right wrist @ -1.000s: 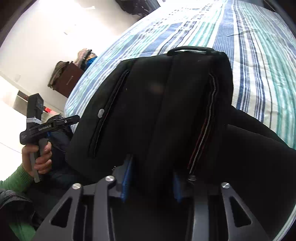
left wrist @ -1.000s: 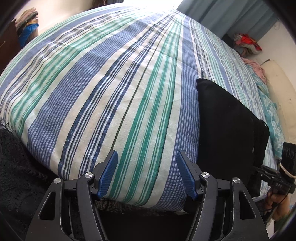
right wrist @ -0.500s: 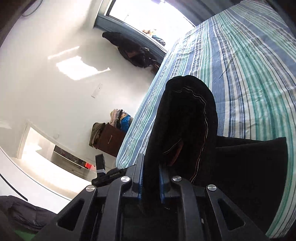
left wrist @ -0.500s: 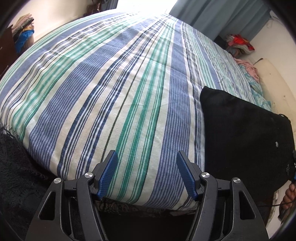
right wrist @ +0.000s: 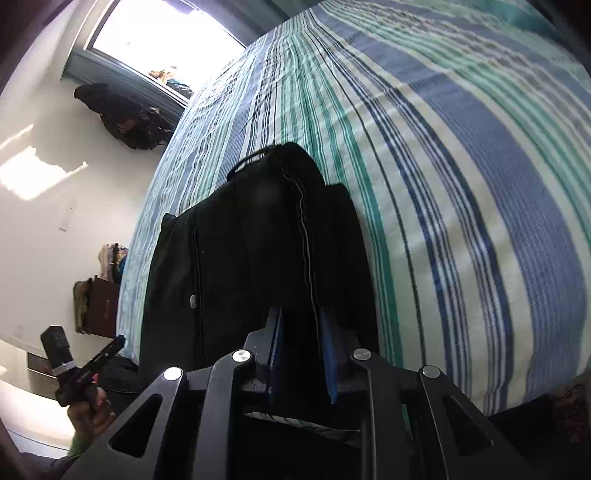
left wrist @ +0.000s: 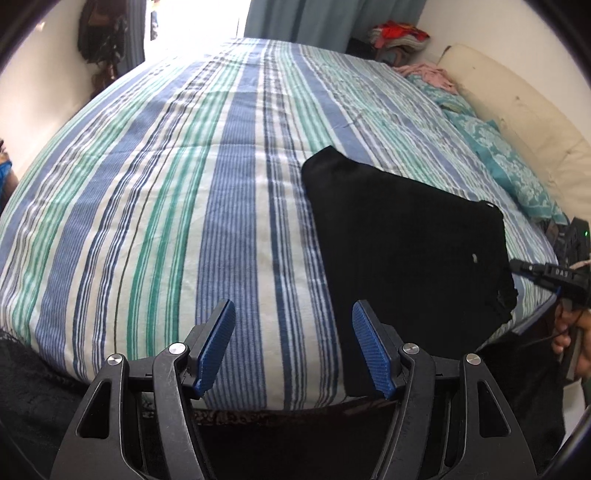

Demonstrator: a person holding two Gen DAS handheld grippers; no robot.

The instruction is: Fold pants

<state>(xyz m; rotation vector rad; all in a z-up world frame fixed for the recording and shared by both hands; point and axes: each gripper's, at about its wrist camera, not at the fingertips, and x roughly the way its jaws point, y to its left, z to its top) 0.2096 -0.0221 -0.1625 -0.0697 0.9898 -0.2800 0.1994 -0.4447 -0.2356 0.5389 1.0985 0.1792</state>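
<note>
Folded black pants (left wrist: 402,236) lie on the striped bed (left wrist: 166,184), at its near right corner. My right gripper (right wrist: 300,317) pinches a thick fold of the pants (right wrist: 258,236) between its blue pads, and its jaws are opening slightly. In the left wrist view it (left wrist: 546,275) shows at the right edge, in a hand. My left gripper (left wrist: 293,347) hovers open above the bed's front edge, left of the pants, with only sheet between its fingers. It (right wrist: 85,369) appears at the lower left in the right wrist view.
A teal pillow (left wrist: 509,162) and a cream cushion (left wrist: 517,107) line the bed's right side. A clothes pile (left wrist: 399,35) sits at the far corner. A brown cabinet (right wrist: 103,306) and hanging dark clothes (right wrist: 122,114) stand by the wall.
Both hands swung across the bed and rolled. The pants moved from the right edge toward the middle of the left view. The right jaws narrowed on the fold, then eased a little.
</note>
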